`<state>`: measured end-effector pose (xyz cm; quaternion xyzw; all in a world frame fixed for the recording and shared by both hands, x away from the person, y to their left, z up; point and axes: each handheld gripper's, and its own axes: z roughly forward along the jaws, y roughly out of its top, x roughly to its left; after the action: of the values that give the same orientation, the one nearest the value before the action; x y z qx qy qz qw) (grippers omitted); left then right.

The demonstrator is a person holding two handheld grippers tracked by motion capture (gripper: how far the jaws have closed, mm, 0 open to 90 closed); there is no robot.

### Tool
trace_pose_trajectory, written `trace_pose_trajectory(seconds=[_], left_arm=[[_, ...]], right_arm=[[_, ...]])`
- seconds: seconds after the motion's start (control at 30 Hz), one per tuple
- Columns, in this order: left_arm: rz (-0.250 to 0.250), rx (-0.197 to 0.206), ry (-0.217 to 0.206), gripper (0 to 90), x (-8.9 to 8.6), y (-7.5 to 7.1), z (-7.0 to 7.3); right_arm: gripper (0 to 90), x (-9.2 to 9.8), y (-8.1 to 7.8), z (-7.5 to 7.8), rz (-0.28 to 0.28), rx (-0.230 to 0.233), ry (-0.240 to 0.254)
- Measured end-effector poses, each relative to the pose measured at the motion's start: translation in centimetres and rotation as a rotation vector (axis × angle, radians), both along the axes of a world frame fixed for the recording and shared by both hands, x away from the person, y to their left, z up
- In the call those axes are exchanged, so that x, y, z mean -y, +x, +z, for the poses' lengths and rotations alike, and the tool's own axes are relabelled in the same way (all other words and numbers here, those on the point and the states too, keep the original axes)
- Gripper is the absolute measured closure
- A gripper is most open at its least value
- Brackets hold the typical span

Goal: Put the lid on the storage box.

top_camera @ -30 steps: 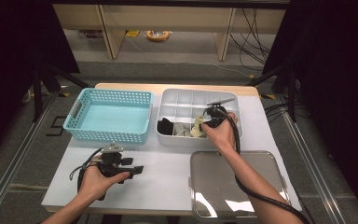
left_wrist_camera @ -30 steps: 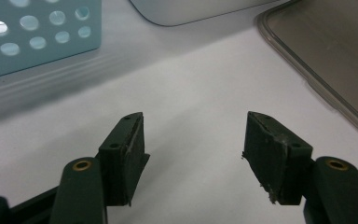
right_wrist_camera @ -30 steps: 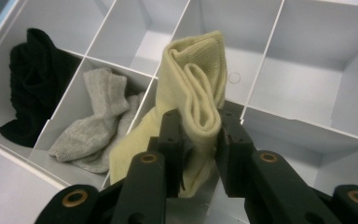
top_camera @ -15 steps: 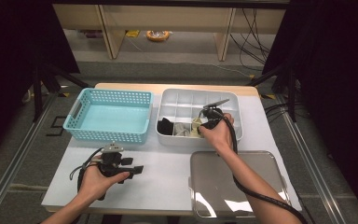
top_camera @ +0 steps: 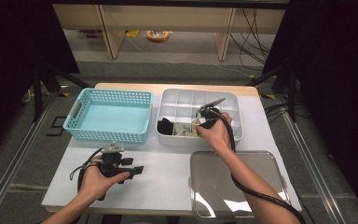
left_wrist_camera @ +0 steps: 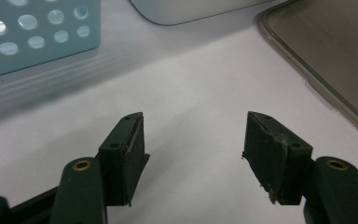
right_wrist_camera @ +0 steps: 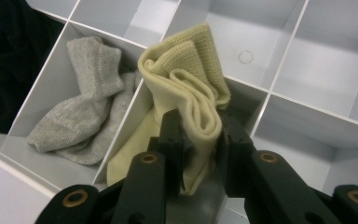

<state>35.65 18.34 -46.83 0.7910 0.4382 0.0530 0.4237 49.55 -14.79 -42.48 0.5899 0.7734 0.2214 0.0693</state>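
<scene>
Yellow sock folded, long axis upright, pinched in right hand-held gripper

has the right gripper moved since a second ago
Yes, slightly: in the high view the right gripper, shut on the yellow sock, has shifted a little toward the near wall of the grey divided box.

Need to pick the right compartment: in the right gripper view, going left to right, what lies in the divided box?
Black fabric item → crumpled grey knit sock → folded pale yellow knit sock, pinched between the right gripper fingers → bare white compartments.
</scene>
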Motion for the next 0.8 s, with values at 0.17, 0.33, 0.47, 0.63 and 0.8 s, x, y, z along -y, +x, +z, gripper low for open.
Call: trace_pose_trajectory(seconds=[0.17, 0.33, 0.47, 0.63, 0.8], left_arm=[[-0.003, 0.000, 0.001, 37.6, 0.0, 0.0, 0.0], [-0.005, 0.000, 0.001, 37.6, 0.0, 0.0, 0.0], [-0.009, -0.001, -0.005, 37.6, 0.1, 0.0, 0.0], [-0.009, -0.001, -0.004, 37.6, 0.0, 0.0, 0.0], [-0.010, 0.000, -0.006, 37.6, 0.0, -0.1, 0.0]], right_arm=[[70.6, 0.1, -0.1, 0.1, 0.005, 0.007, 0.004], [58.2, 0.4, -0.4, 0.8, -0.014, 0.021, 0.076], [54.5, 0.6, -0.4, 1.6, -0.019, 0.062, 0.079], [59.3, 0.5, -0.1, 1.8, -0.007, 0.077, 0.069], [75.1, 0.2, 0.1, 1.5, -0.004, 0.075, 0.065]])
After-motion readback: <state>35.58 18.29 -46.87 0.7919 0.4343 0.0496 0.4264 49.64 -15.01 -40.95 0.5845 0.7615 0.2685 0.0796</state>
